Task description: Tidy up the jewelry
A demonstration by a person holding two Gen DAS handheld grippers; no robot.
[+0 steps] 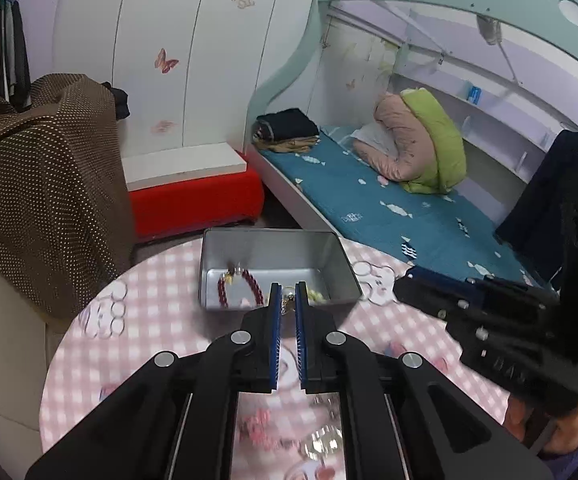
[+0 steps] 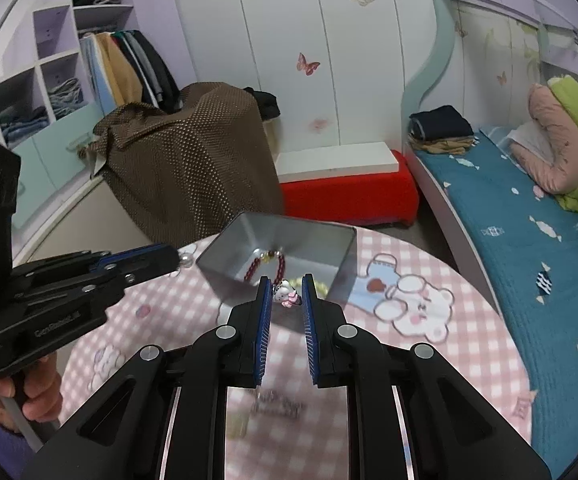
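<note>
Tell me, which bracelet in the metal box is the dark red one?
The beaded bracelet curving along the left of the tin. The other beads, near the right wall, are pale yellow-green.

We face a white wardrobe (image 2: 309, 60) with butterfly stickers (image 2: 307, 64). Beside it stands a bunk bed (image 1: 389, 208) with a teal sheet and rolled quilts (image 1: 421, 144); a red bench (image 2: 349, 196) and open shelves (image 2: 49, 80) sit nearby.
</note>
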